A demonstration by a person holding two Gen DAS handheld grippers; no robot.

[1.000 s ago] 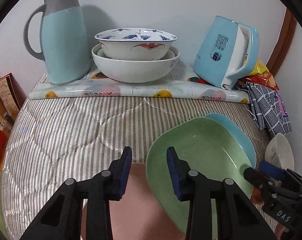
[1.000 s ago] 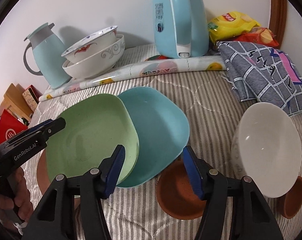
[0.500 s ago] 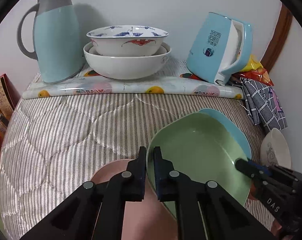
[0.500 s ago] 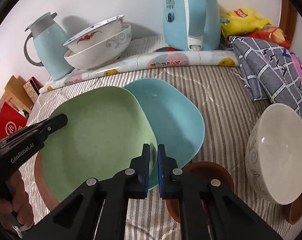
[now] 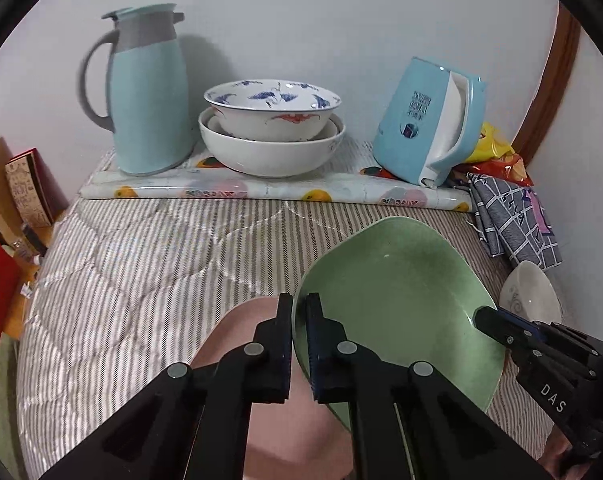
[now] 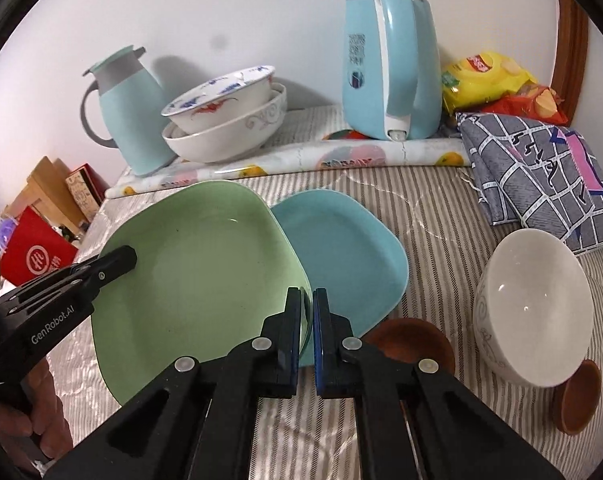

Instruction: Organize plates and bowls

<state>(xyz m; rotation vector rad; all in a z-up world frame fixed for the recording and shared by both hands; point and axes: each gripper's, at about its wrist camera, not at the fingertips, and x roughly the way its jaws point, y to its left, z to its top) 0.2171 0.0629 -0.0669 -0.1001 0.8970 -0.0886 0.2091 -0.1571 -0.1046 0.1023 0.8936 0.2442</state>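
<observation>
A green plate is held by both grippers and tilts above the striped quilt. My left gripper is shut on its left rim, with a pink plate lying underneath. My right gripper is shut on the right rim of the green plate. From the right wrist, the left gripper bites the far edge. A blue plate lies flat on the quilt just right of the green one. A white bowl leans on its side at the right. Two stacked bowls stand at the back.
At the back stand a pale blue jug and a blue kettle on a fruit-print mat. Folded checked cloth and snack bags fill the right corner. Brown saucers lie near the white bowl. Boxes stand beyond the left edge.
Both grippers went from open to shut on the green plate's opposite rims. The plate has since risen off the pink and blue plates and slid left, uncovering most of the blue one.
</observation>
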